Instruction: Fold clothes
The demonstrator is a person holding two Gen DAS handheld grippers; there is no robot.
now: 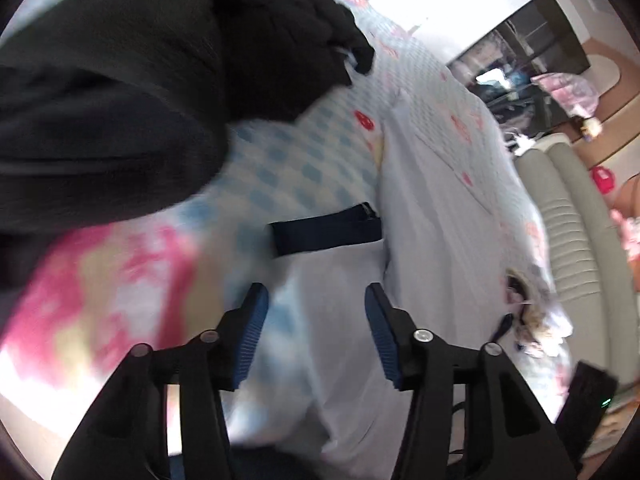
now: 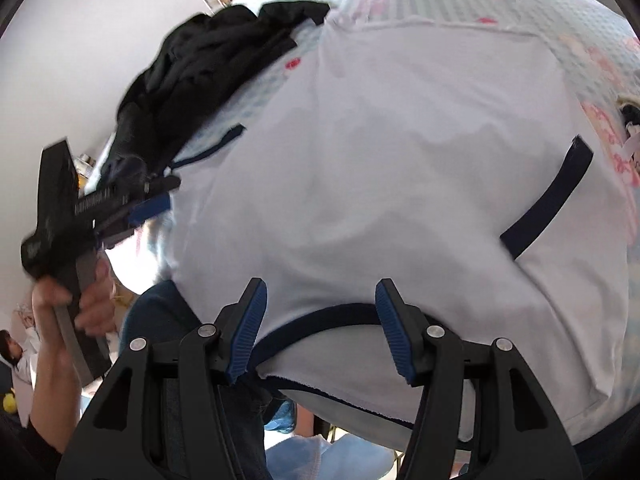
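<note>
A white T-shirt (image 2: pixel 380 160) with navy trim lies spread flat on the bed. Its navy collar (image 2: pixel 320 318) arcs close in front of my right gripper (image 2: pixel 320 286), which stands open just above the fabric with nothing pinched. One navy sleeve cuff (image 2: pixel 548 200) lies to the right, another (image 2: pixel 212 144) to the left. My left gripper (image 1: pixel 316 312) is open over the shirt's edge (image 1: pixel 340 320), short of a navy cuff (image 1: pixel 324 232). In the right wrist view the left gripper (image 2: pixel 150 208) hovers at the shirt's left side, held by a hand (image 2: pixel 60 300).
A pile of black clothes (image 1: pixel 140 80) (image 2: pixel 208 52) lies on the blue checked sheet (image 1: pixel 288 168) beside the shirt. Pink patterned fabric (image 1: pixel 100 280) lies at the left. A padded grey edge (image 1: pixel 568 220) and dark shelving (image 1: pixel 520 60) stand beyond the bed. A person (image 2: pixel 12 356) is at the lower left.
</note>
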